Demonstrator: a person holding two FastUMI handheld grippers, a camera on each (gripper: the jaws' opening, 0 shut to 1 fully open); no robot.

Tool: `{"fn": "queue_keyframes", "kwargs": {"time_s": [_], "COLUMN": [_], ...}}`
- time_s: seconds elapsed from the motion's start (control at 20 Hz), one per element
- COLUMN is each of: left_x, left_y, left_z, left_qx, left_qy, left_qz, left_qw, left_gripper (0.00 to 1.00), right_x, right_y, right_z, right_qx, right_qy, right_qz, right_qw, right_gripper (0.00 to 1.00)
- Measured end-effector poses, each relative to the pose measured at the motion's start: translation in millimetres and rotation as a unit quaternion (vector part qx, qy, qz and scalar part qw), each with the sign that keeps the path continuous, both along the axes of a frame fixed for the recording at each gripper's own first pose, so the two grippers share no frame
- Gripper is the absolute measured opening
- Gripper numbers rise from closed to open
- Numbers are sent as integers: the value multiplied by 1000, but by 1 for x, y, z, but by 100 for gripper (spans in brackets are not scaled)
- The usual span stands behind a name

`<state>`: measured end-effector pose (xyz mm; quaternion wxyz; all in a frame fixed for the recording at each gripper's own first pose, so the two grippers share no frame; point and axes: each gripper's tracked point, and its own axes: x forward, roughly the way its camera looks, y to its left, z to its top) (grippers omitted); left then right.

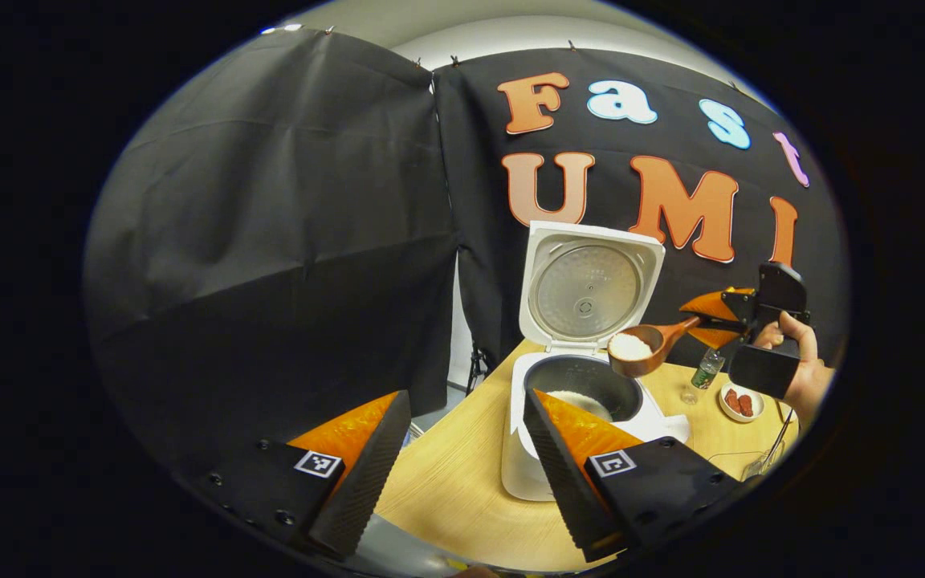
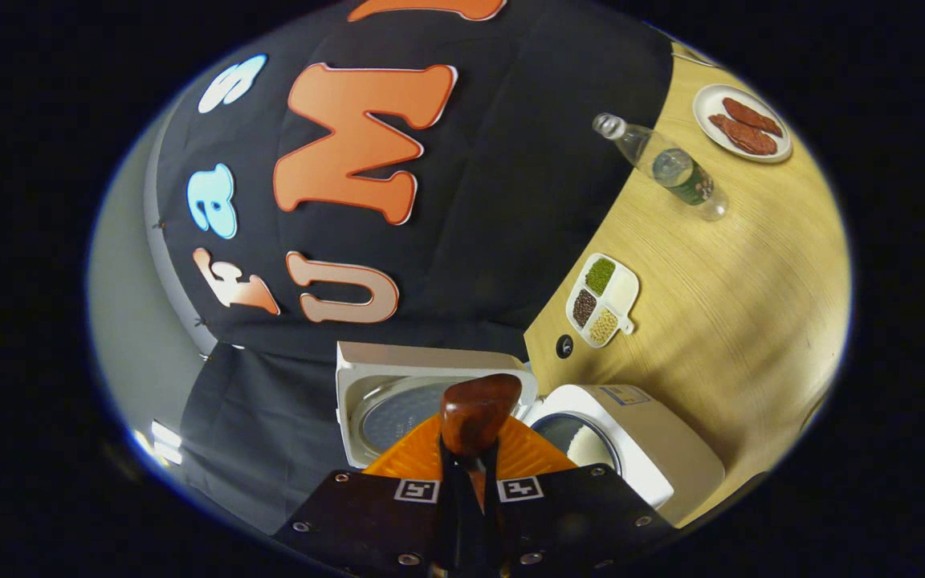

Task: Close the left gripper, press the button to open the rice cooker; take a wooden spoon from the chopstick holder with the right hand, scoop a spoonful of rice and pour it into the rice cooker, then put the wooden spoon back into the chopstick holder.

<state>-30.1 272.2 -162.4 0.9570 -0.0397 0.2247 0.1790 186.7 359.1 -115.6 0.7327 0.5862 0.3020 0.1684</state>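
Right gripper (image 2: 469, 474) at 3 o'clock, clamped on wooden spoon (image 1: 645, 350) over rice cooker (image 1: 583, 385); left gripper (image 1: 462, 474) jaws apart, holding nothing.

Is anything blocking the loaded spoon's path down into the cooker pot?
Nothing visible: the wooden spoon with rice, held by the right gripper, hangs above the rice cooker, whose lid stands open behind it.

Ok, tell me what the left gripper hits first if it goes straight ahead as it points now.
Probably the rice cooker: its open pot sits just beyond the left gripper, off toward one finger, and the raised lid stands behind. Depth is unclear; dead centre may pass beside it.
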Motion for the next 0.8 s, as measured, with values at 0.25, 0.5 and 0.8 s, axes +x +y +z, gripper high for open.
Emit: {"fn": "queue_keyframes", "kwargs": {"time_s": [0.25,0.5,0.8], "left_x": [-7,0,5], "left_y": [9,12,15], "left_z": [-17,-17,-20], "left_qx": [-3,-4,-1], "left_qy": [22,19,20], "left_qz": [5,3,-1], "left_qw": [1000,1000,1000], "left_gripper": [96,96,96], "right_x": [13,16,16], "right_y": [19,32,37], "right_z": [22,33,32], "right_qx": [-121,-225,-272], "right_qy": [-89,-165,-191], "right_qz": [11,22,29], "right_qw": [989,960,943], "right_gripper": [12,12,12]}}
